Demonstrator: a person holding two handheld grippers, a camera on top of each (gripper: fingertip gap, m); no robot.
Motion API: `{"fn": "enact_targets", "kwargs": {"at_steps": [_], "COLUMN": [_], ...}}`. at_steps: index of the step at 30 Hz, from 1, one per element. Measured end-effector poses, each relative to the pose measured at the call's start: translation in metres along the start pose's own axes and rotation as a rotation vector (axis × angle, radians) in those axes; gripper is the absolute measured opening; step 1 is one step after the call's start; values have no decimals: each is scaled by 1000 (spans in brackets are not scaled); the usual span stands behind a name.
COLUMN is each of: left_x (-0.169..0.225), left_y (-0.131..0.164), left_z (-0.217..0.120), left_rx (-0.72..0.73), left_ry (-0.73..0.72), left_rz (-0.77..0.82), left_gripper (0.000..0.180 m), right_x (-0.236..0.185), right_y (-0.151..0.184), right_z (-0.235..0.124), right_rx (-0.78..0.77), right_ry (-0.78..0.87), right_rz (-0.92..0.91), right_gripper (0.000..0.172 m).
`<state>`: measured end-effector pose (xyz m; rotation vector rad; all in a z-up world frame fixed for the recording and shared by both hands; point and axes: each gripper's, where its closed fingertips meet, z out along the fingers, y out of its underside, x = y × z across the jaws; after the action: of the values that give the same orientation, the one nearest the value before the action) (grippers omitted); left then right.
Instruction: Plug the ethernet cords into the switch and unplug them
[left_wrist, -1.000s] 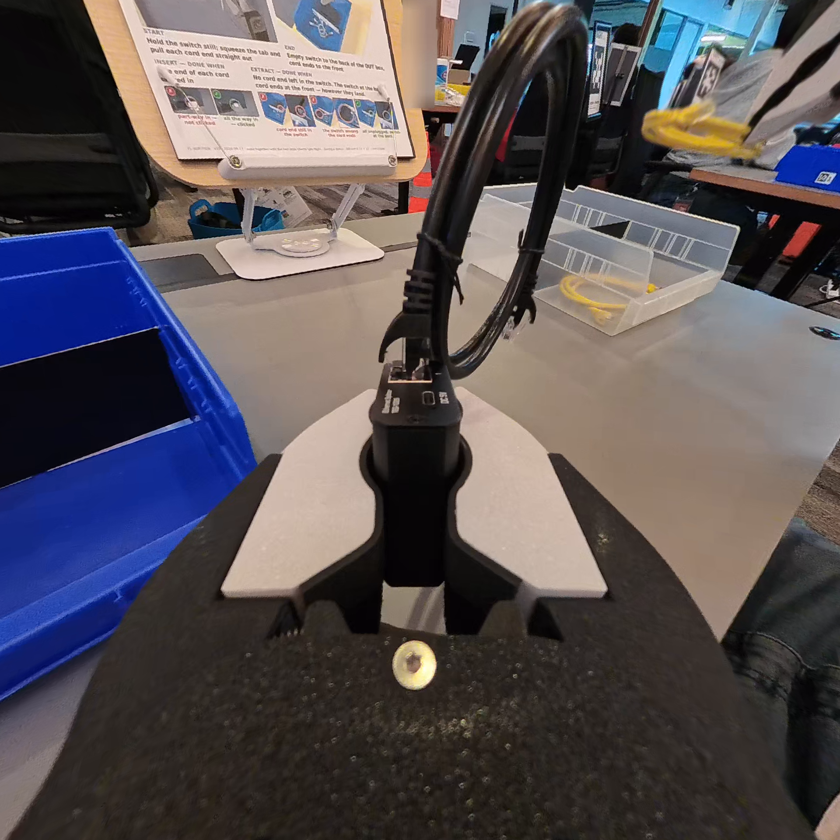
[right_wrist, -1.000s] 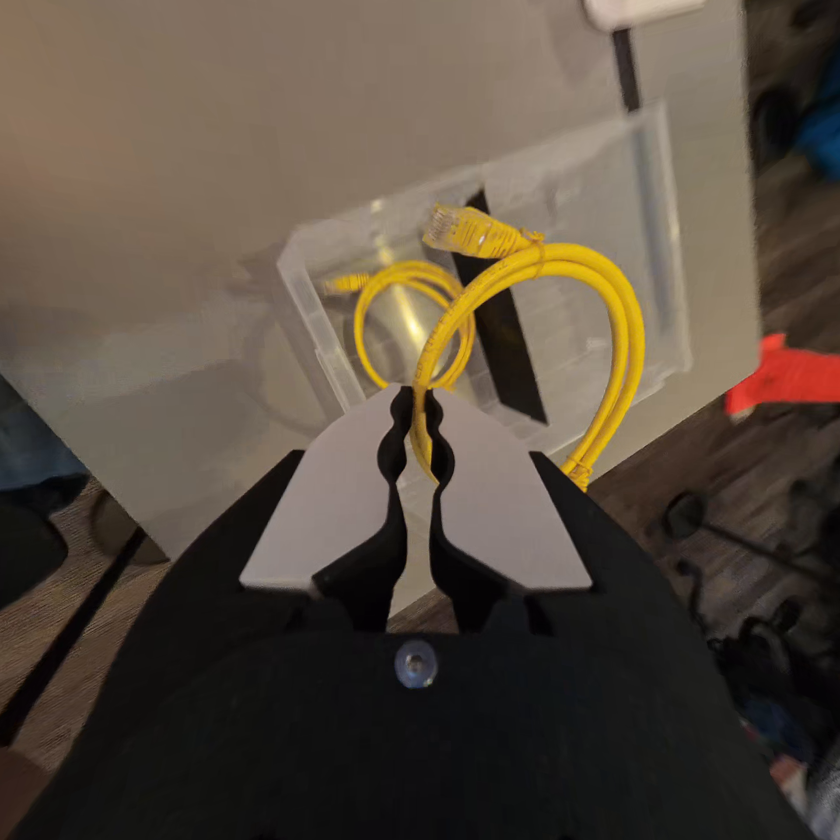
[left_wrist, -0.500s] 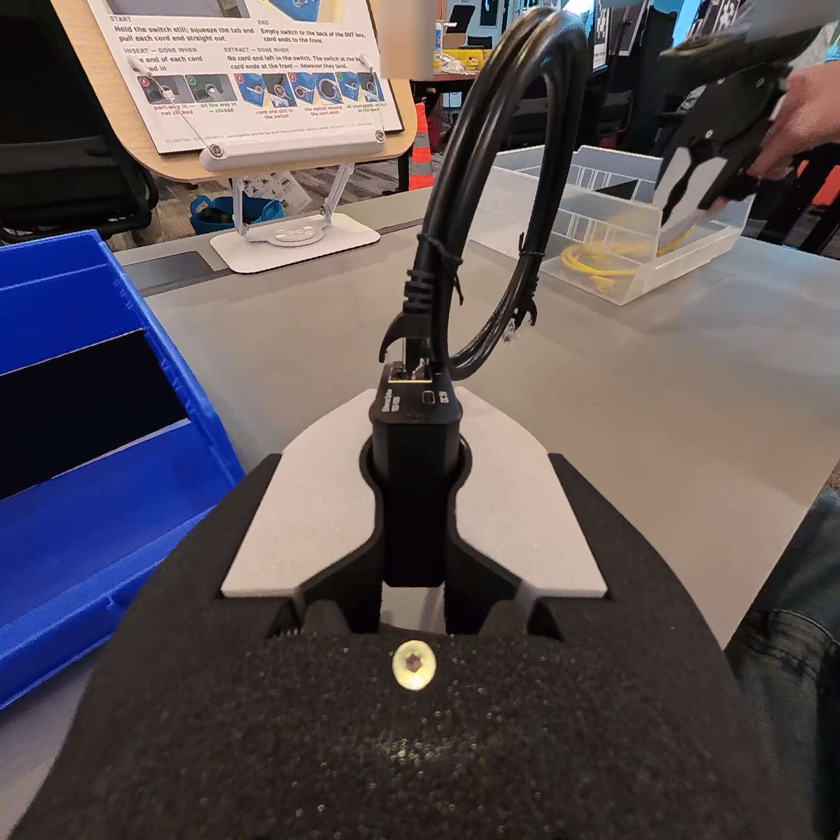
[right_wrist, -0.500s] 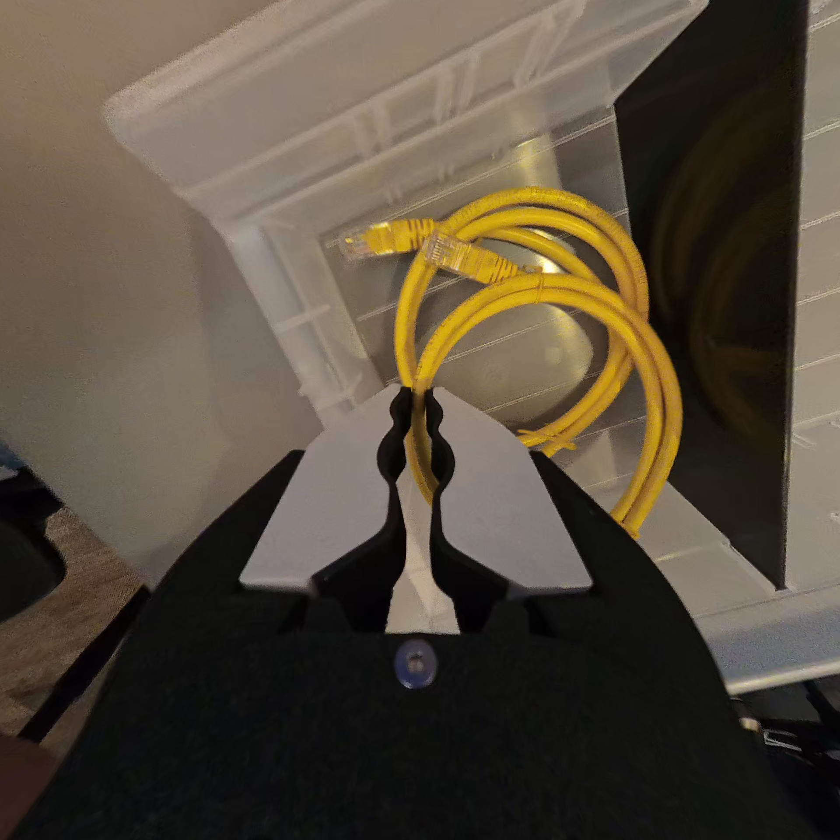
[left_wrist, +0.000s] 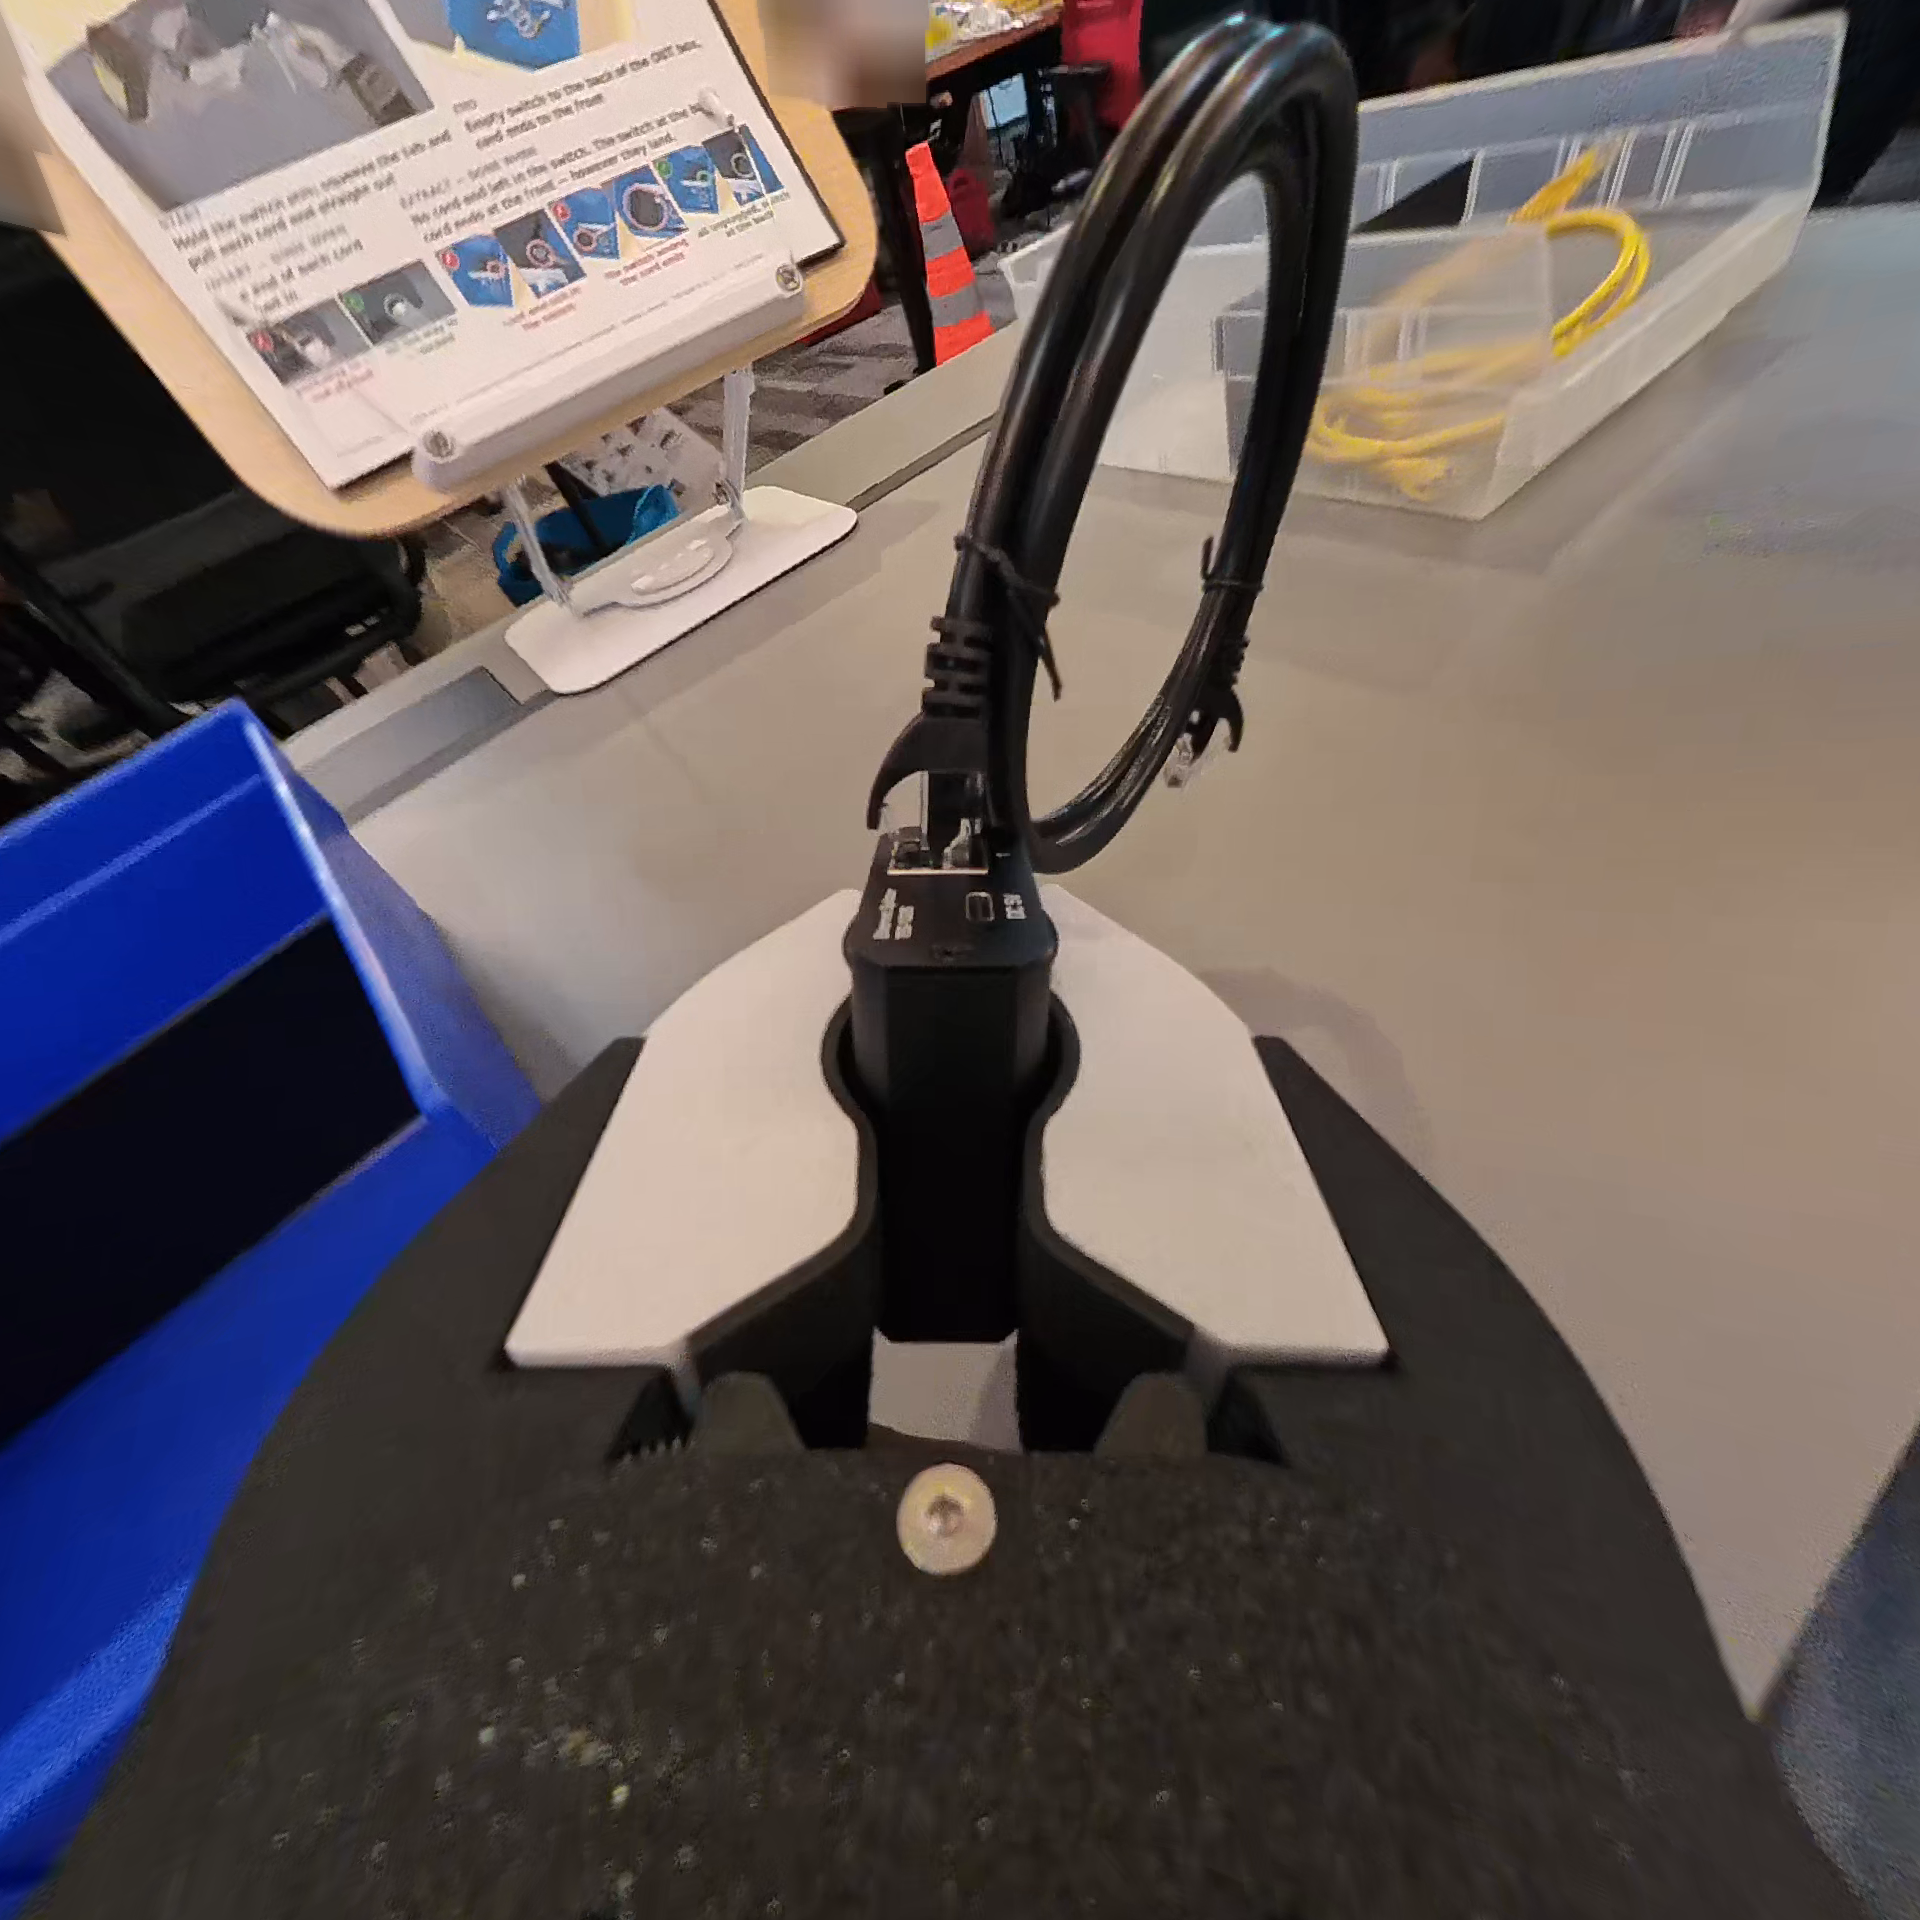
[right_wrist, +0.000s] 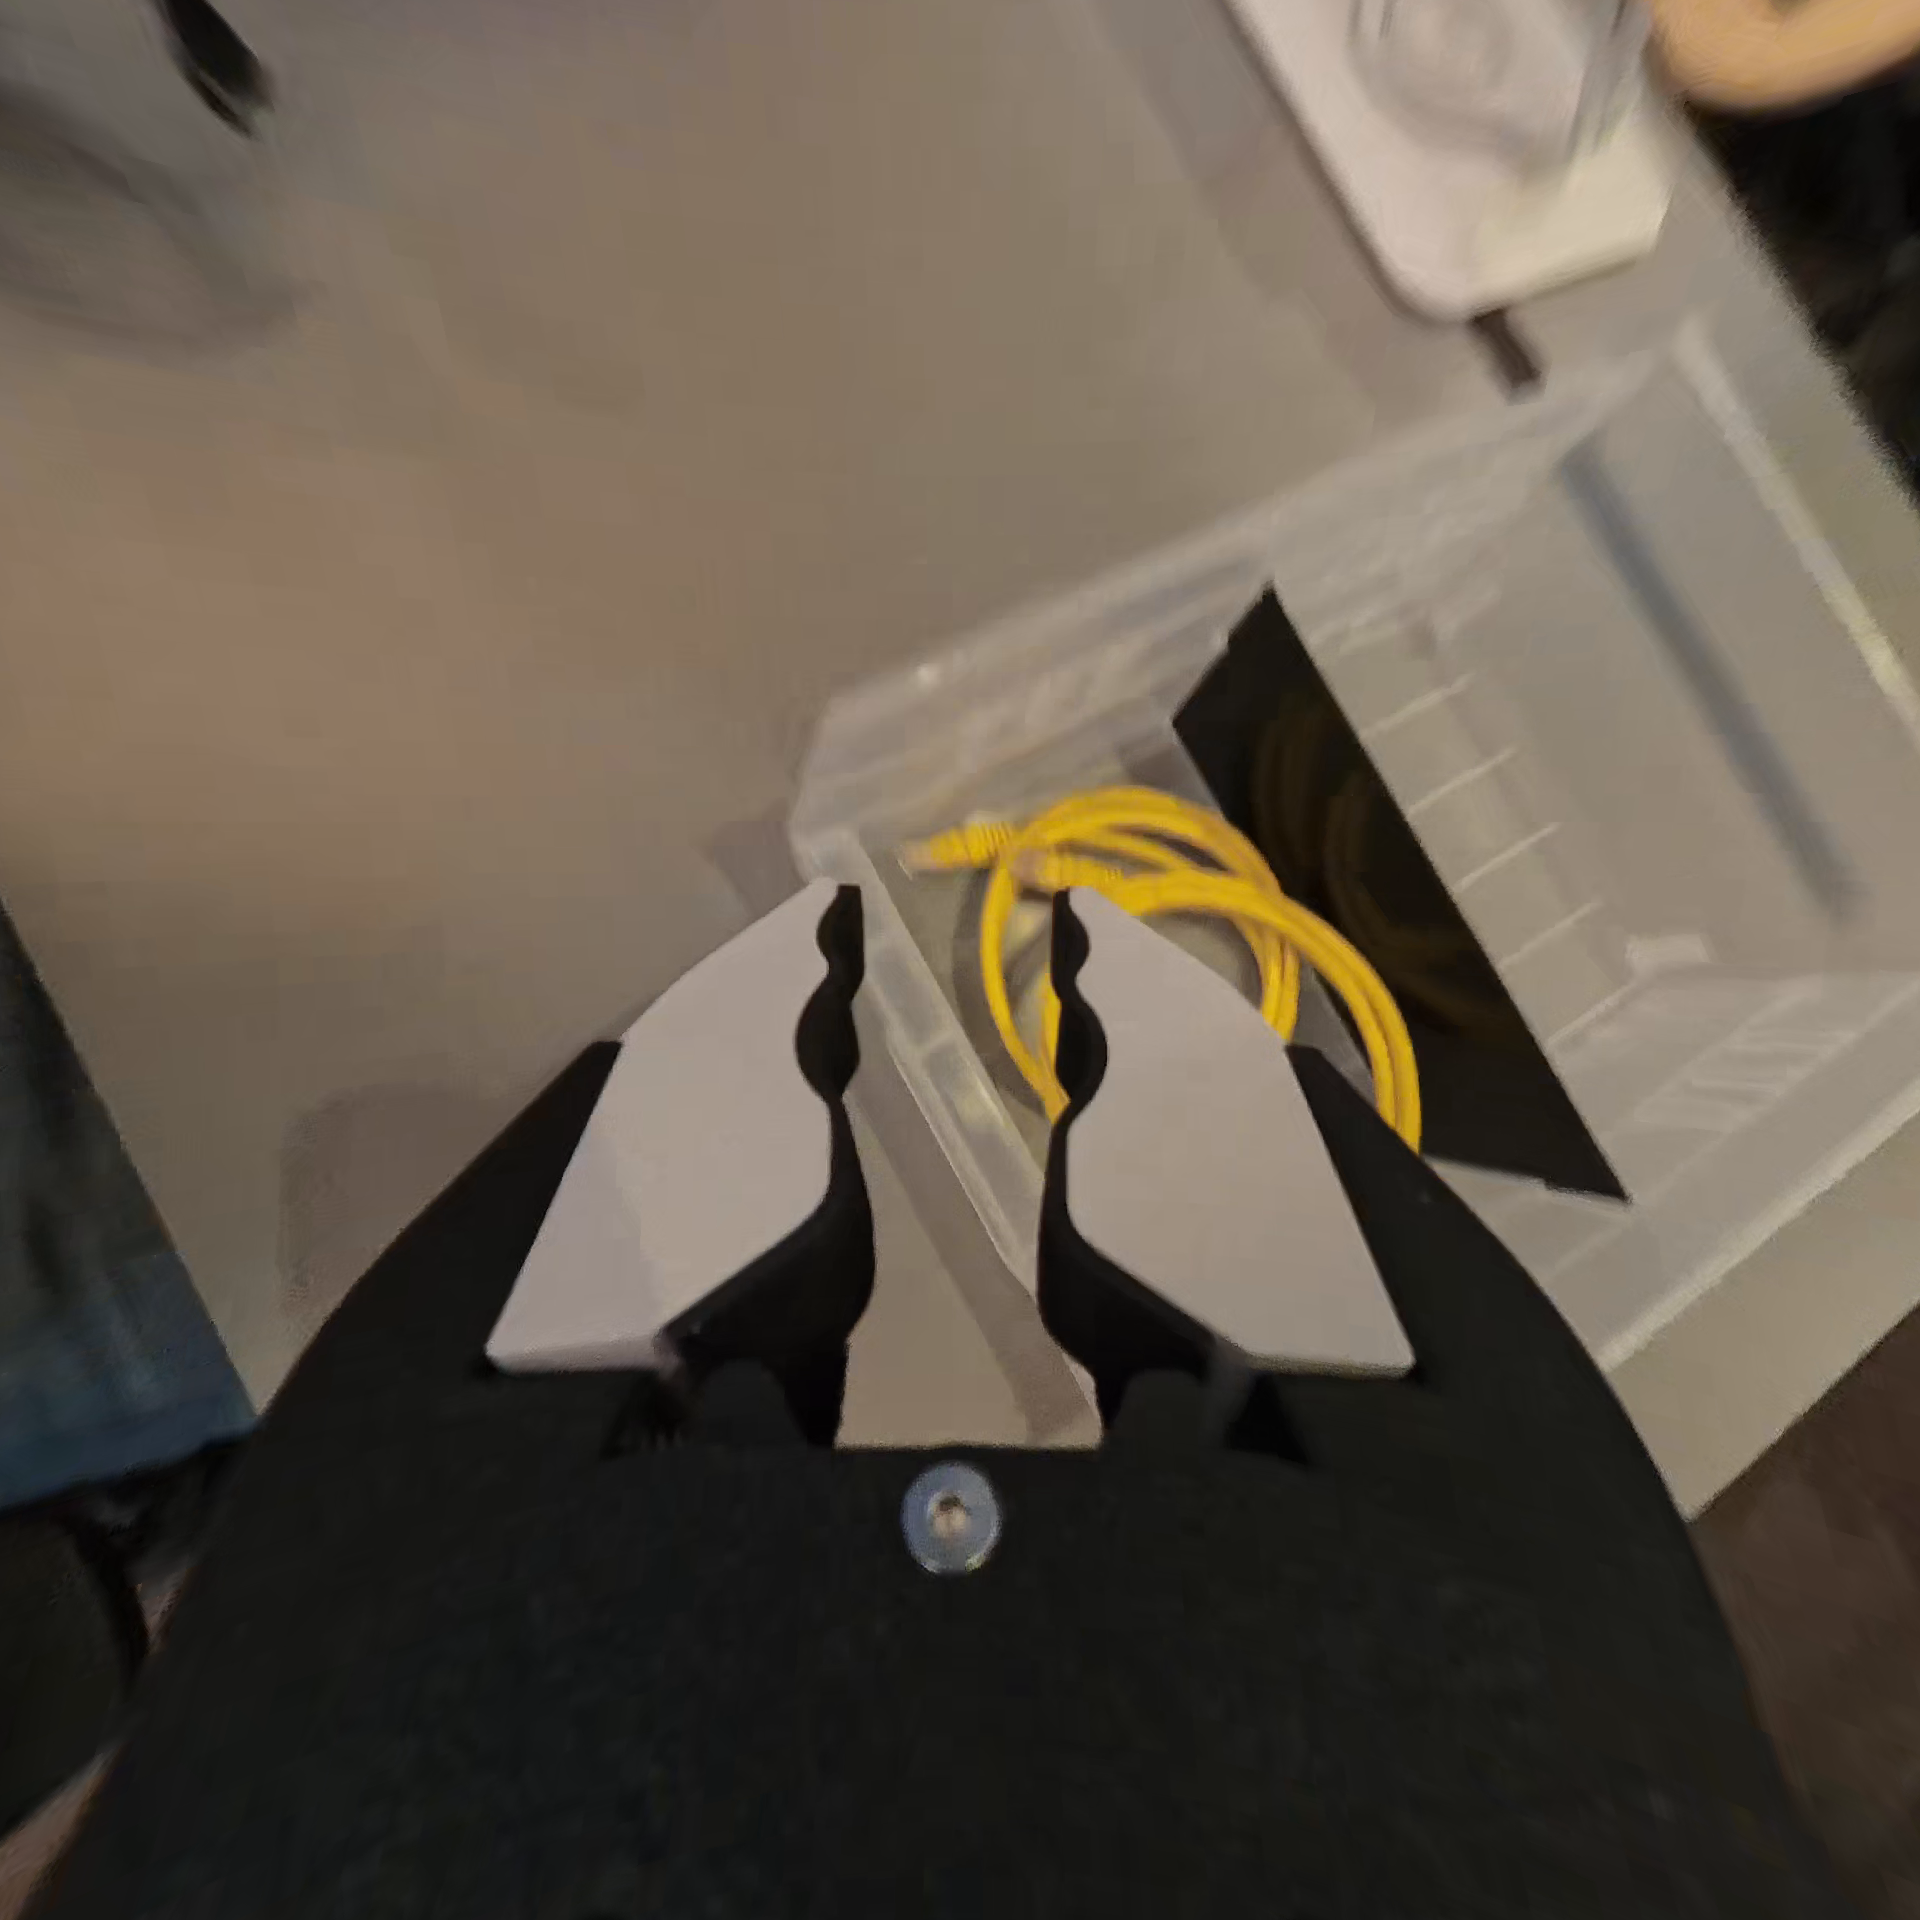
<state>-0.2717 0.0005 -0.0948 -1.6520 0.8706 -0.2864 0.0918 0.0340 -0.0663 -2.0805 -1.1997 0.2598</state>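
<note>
We hold the switch (left_wrist: 951, 1049) upright in the left tongs (left_wrist: 951, 1101), both pads pressed against its black body, above the grey bench (left_wrist: 1507, 831). One end of the black cord (left_wrist: 1091, 343) sits in a port on the switch's top face; its other plug (left_wrist: 1184, 748) hangs free beside the loop, not plugged in. We judge this cord still needs unplugging.

The right tongs (right_wrist: 956, 997) stand wide apart and hold nothing, hovering above the near corner of the clear bin (right_wrist: 1714, 1091). The yellow cords (right_wrist: 1195, 894) lie coiled inside that bin, apart from the pads. We judge those cords finished and put away. Remaining, as we read it: free the black cord from the switch. A blue bin (left_wrist: 208, 1039) stands at the left.
</note>
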Motion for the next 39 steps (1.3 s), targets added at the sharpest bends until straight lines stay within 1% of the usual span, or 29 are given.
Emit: {"fn": "enact_targets", "kwargs": {"at_steps": [2, 4, 7, 10, 12, 13, 14, 16, 19, 21, 23, 26, 27, 30, 32, 35, 37, 39], "left_x": [0, 2, 8, 12, 20, 25, 31, 42, 49, 50, 52, 52, 51, 46, 43, 42, 47, 49], "left_y": [-7, -18, -35, -54, -70, -81, -91, -113, -136, -146, -152, -157, -158, -156, -150, -141, -138, -137], "left_z": [7, 15, 32, 53, 65, 70, 73, 74, 74, 74, 75, 75, 75, 75, 74, 70, 66, 67], "left_rx": [-10, -5, -6, 12, 65, 108, 158, 271, 376, 419, 454, 500, 514, 543, 545, 540, 537, 530], "left_ry": [-1, 18, 81, 131, 175, 207, 249, 330, 410, 444, 500, 589, 610, 649, 649, 674, 693, 681], "left_rz": [70, 132, 233, 398, 494, 503, 490, 446, 375, 329, 257, 129, 93, 23, 12, 13, 31, 50], "left_gripper": [25, 25, 25, 25, 25, 26, 26, 26, 25, 25, 27, 25, 25, 25, 25, 25, 25, 25], "right_x": [-25, -53, -89, -112, -112, -108, -103, -93, -81, -89, -103, -113, -116, -115, -108, -92, -84, -93], "right_y": [-26, -51, -93, -126, -144, -152, -162, -179, -194, -198, -204, -212, -214, -221, -225, -233, -234, -232], "right_z": [-6, -4, -1, 7, 13, 16, 17, 14, 11, 11, 14, 31, 37, 48, 48, 37, 46, 56], "right_rx": [122, 222, 362, 399, 373, 367, 384, 451, 533, 587, 648, 665, 672, 715, 752, 864, 837, 805], "right_ry": [-24, -85, -176, -236, -225, -208, -193, -213, -333, -424, -468, -497, -532, -639, -682, -727, -725, -742], "right_rz": [-50, -100, -194, -338, -445, -497, -537, -569, -505, -499, -527, -530, -517, -420, -369, -279, -254, -279], "right_gripper": [34, 41, 40, 40, 43, 42, 42, 35, 35, 35, 35, 37, 38, 42, 39, 27, 28, 28]}}
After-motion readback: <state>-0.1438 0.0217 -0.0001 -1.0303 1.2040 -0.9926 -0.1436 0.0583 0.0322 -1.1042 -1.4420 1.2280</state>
